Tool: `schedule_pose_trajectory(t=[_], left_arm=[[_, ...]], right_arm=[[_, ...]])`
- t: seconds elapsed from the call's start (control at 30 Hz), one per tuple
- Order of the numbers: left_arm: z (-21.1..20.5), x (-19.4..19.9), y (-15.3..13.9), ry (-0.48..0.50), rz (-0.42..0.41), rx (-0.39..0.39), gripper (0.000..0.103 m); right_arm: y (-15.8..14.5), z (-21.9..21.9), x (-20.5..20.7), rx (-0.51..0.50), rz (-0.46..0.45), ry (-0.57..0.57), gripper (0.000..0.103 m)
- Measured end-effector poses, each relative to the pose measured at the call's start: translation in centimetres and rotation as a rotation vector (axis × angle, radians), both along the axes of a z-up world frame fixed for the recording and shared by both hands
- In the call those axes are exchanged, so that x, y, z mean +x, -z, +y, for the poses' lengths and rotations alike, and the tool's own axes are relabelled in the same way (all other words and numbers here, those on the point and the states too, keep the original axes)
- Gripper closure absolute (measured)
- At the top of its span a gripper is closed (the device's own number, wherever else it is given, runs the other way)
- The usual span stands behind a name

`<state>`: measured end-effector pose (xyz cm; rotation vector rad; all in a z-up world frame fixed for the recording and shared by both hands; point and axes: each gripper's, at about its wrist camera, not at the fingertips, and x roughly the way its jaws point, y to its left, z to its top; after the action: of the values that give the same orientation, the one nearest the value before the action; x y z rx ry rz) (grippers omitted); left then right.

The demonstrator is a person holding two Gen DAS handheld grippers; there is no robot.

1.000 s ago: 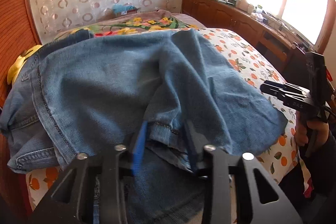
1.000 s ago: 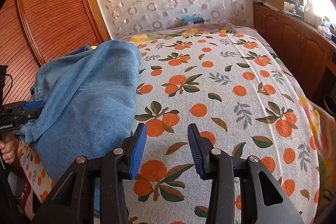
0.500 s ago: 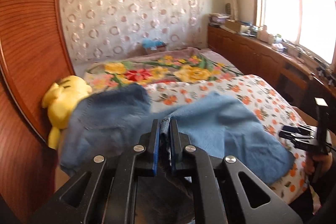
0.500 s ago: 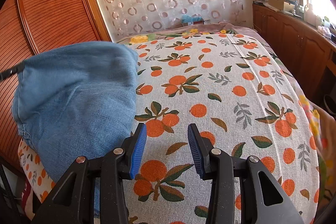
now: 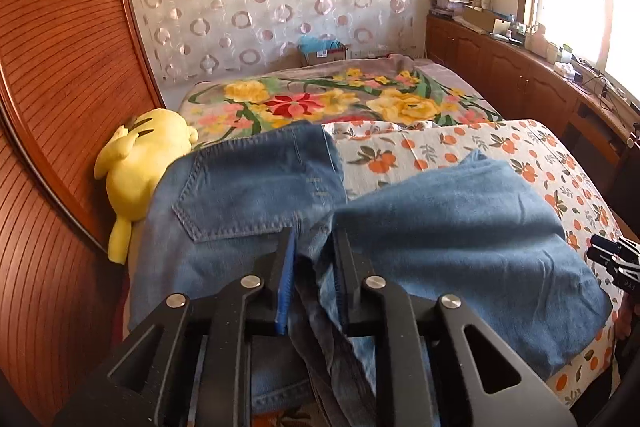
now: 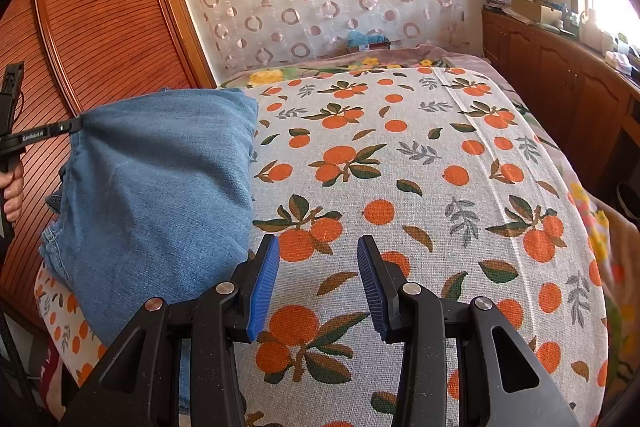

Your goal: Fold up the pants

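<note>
1. Two grippers were in use, one in each hand. The left gripper [image 5: 314,235] was clamped on a bunched fold of the pants [image 5: 460,227]. Its jaws had just been opening somewhat with denim between them. In the right wrist view the cloth hung taut from its tips, so the grip was judged to hold.
2. The right gripper [image 6: 316,247] stood parted and empty above the bedspread [image 6: 420,167]. The pants' nearest edge lay just beside it, on its left.
3. The pants occupied the left side of the bed, partly lifted. The seat portion with a back pocket [image 5: 224,195] lay flat near a yellow plush toy [image 5: 140,163]. The other portion draped toward the right gripper.
4. Handling, as judged: the denim was soft, limp and fairly heavy, neither slippery nor fragile. It would sag from a single grip point.
5. Recommended hold: take a stitched edge, hem or waistband, at two well-separated corners, one per gripper.
</note>
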<state>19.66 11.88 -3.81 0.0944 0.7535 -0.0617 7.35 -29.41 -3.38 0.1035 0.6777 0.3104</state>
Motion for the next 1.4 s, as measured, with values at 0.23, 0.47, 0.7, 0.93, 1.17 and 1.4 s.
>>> schedule_pose_trajectory(t=[0.23,0.47,0.7,0.93,1.17,1.4], left_arm=[[-1.6,-6.0,1.4,0.049,-0.018,-0.043,0.066],[-3.8,-9.5,4.5,0.096,0.035,-0.088,0.066],[-3.2,-10.5,6.4,0.082,0.047,-0.109,0.067],[-3.5,-12.2,6.2,0.102,0.029,-0.122,0.093],[-1.8,-14.2,5.4,0.066,0.006,-0.179,0.094],[-2.4,-14.0,6.1,0.060,0.034,-0.154,0.091]], right_arm=[[0.0,0.1,0.0,-0.003,0.000,0.000,0.061],[0.0,0.1,0.0,-0.009,0.002,-0.003,0.061],[-0.5,0.8,-0.5,-0.045,-0.025,-0.031,0.061],[-1.3,3.5,-1.9,-0.024,-0.011,-0.118,0.061],[-1.7,4.6,-3.3,-0.022,-0.004,-0.179,0.060],[-0.5,5.5,-3.5,-0.065,0.035,-0.189,0.054]])
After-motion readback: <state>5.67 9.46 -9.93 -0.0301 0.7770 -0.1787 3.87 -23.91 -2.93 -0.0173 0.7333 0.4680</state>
